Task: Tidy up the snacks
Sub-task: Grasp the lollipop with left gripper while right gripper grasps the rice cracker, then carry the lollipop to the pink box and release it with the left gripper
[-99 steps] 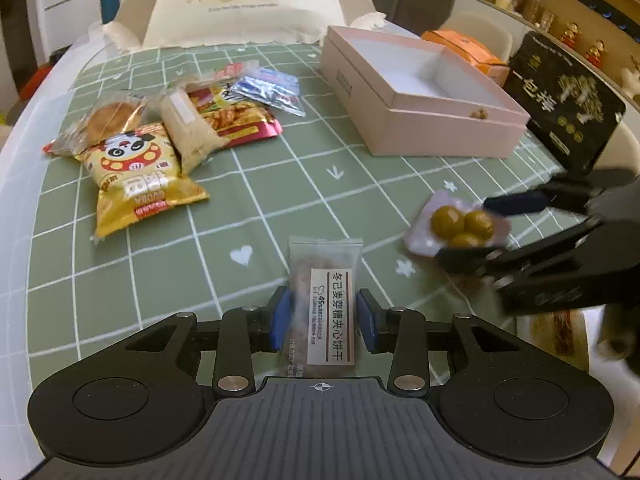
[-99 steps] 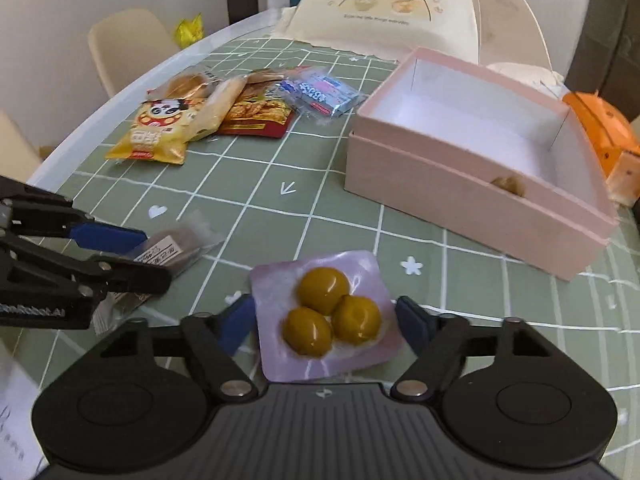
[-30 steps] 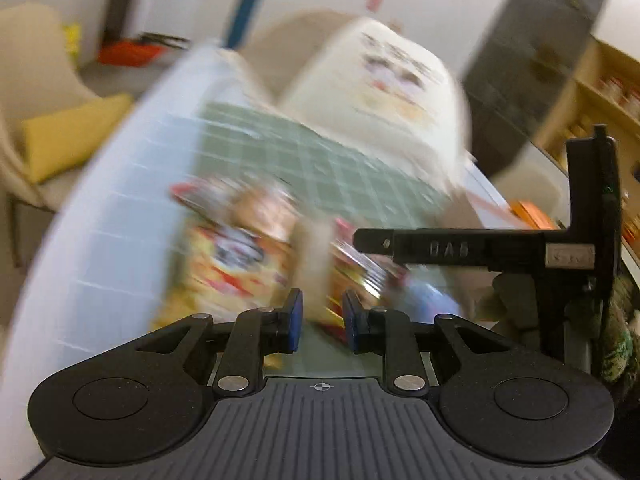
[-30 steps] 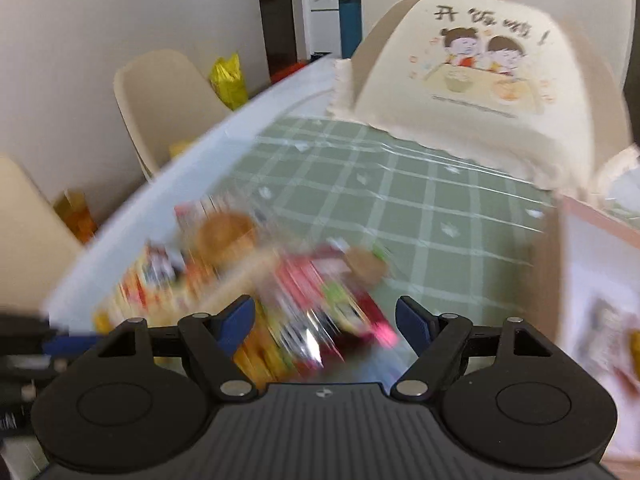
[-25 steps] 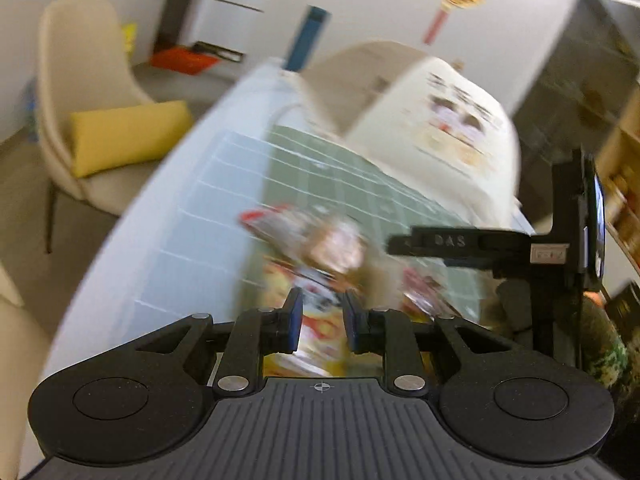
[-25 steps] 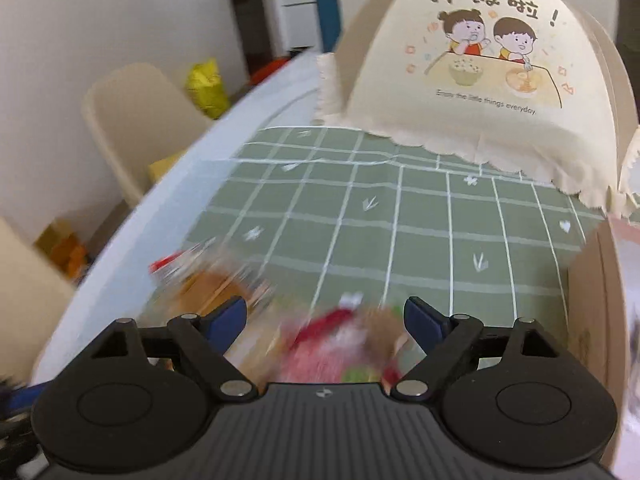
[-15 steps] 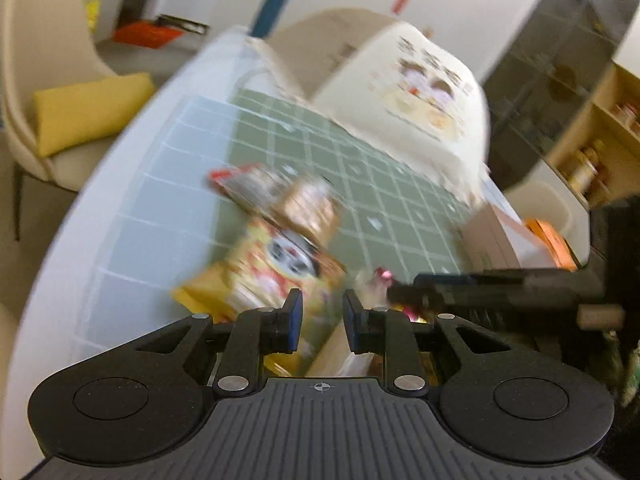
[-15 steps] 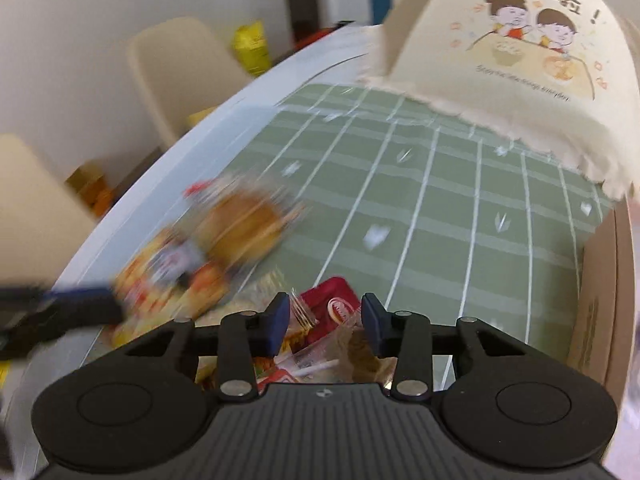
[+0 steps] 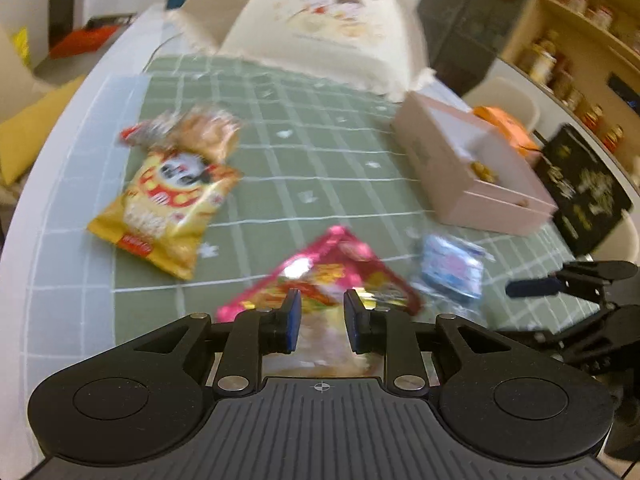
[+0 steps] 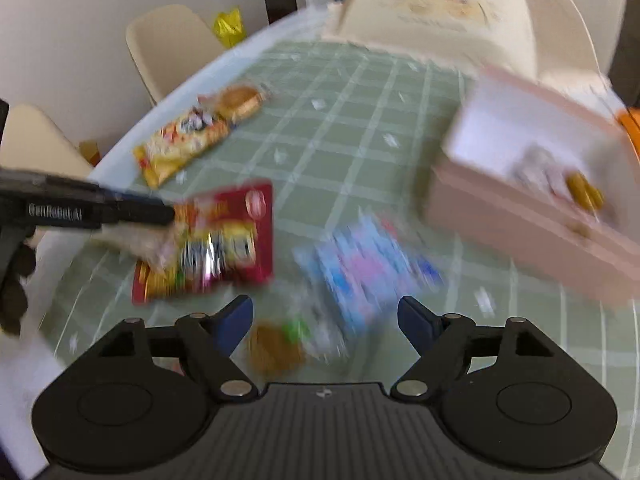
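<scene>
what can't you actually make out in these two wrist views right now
- Print on the red snack packet: right wrist view, motion blur.
- Blue packet: right wrist view, smeared; its label is unreadable.
- What the left tool pinches: left wrist view, a pale wrapper between the fingers, blurred and cut off by the tool body.
- Contents of the pink box: left wrist view, mostly hidden by its wall.
- Brownish item under the right tool: blurred.

On the table [image 9: 60, 216], the panda chip bag [image 9: 168, 208] lies near the left edge with a bun packet [image 9: 200, 132] just behind it. The open box [image 9: 472, 172] sits toward the right edge, snacks inside. Between them, nearer the front, a foil snack bag [image 9: 336, 264] lies left of a small wrapped packet [image 9: 452, 268].
</scene>
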Demonstrator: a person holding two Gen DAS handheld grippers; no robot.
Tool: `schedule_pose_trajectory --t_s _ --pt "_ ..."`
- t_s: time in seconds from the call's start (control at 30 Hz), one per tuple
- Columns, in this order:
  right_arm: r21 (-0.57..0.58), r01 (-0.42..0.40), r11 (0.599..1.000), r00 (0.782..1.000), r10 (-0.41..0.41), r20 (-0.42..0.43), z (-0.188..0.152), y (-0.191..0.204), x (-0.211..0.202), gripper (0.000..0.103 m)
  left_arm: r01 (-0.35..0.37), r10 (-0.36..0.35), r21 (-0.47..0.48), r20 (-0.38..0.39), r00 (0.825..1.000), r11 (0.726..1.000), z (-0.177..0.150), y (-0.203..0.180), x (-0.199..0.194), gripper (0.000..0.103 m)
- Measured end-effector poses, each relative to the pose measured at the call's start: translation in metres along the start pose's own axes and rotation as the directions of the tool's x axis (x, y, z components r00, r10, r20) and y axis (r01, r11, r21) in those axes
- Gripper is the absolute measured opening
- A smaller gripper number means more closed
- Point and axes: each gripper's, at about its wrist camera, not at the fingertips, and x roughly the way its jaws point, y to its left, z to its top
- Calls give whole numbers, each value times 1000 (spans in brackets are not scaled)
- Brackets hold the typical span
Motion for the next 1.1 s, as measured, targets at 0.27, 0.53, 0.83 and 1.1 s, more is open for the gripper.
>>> schedule_pose_trajectory --t_s 0.27,0.53,0.83,1.1 --pt "-88 33 996 998 -38 -52 -83 -1 -60 81 85 -51 259 -138 989 962 -28 -90 14 30" --pt "-179 230 957 972 -233 5 -126 -8 -68 87 13 39 338 -146 989 941 -28 -118 32 30" --pt "189 189 964 981 -194 13 -122 -59 -91 87 -40 93 304 -162 982 952 -20 -125 53 31" --pt "653 184 735 977 -212 -37 -148 -80 -100 87 -22 78 329 -158 984 944 -20 -131 58 34"
